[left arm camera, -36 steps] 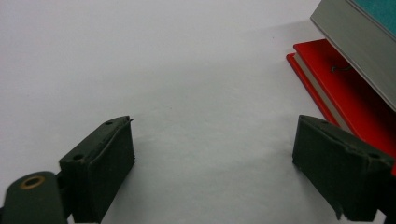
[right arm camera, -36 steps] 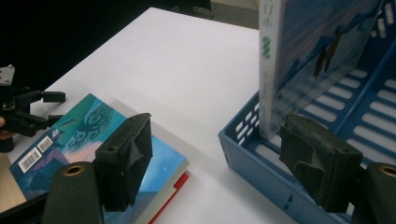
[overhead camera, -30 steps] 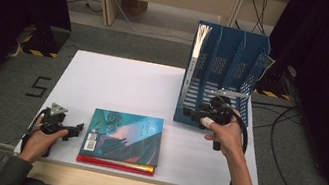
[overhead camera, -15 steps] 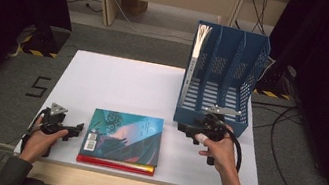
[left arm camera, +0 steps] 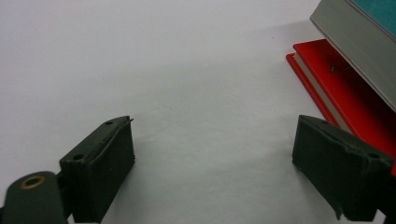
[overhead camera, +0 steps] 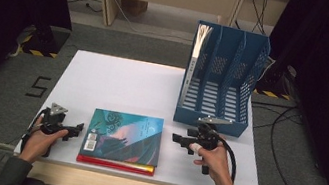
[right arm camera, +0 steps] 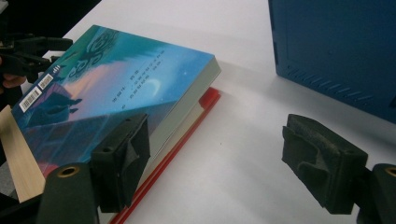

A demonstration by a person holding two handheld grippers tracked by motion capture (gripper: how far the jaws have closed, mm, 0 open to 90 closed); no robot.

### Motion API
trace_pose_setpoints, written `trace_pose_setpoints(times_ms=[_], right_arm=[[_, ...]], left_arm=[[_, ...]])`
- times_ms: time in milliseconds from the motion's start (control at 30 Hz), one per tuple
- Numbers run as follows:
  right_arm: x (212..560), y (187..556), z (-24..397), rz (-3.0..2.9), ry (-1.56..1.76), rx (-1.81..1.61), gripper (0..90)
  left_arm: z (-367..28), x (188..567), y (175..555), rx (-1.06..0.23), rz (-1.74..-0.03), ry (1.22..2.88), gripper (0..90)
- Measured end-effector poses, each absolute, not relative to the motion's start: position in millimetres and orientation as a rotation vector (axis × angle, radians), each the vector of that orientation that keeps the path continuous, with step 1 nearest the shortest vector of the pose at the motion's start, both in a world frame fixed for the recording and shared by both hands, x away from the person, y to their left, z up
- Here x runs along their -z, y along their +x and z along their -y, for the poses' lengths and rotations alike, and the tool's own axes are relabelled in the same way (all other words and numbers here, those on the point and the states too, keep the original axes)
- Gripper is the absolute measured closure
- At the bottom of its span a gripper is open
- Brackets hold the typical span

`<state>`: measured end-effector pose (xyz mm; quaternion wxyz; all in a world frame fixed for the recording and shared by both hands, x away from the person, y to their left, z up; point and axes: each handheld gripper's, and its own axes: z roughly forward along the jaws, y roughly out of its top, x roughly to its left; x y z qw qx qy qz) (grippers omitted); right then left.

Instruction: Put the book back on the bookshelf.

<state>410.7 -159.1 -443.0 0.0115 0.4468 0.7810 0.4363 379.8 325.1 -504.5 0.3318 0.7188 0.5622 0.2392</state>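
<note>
Two stacked books, a teal-covered book [overhead camera: 126,134] on a red book [overhead camera: 115,164], lie at the white surface's [overhead camera: 118,85] near edge between left tongs [overhead camera: 76,127] and right tongs [overhead camera: 179,139], both open and empty; next, likely grip the top one for the single blue file rack [overhead camera: 220,81].

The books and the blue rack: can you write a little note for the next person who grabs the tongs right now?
Left tongs: open, holding nothing, low on the table beside the left edge of the book stack.
Right tongs: open, holding nothing, just right of the stack and pointing at it.
Things: teal book lies flat on top of a red book near the front edge. The blue file rack stands upright at the back right; something white stands in its leftmost slot.
Done: no book gripped or lifted.
Left: probably grip the teal book and stand it in a rack slot, then the red one.
</note>
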Motion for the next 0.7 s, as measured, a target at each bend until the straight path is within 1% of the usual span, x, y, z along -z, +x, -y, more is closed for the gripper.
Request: trace_pose_setpoints(times_ms=[300,400,533,700], right_arm=[[453.7,406.3,156.3,-2.458,1.414,-1.377,23.0],[458.4,405.6,155.5,-2.482,1.433,-1.455,23.2],[461.3,402.7,151.8,-2.501,1.434,-1.453,23.3],[464.1,400.8,145.9,-2.521,1.41,-1.44,23.8]], left_arm=[[-325.1,504.5,379.8,-0.624,-1.469,1.878,11.6],[-325.1,504.4,379.7,-0.625,-1.469,1.877,11.8],[-324.9,502.9,377.4,-0.627,-1.451,1.872,14.8],[-319.6,486.6,364.8,-0.636,-1.41,1.819,14.5]])
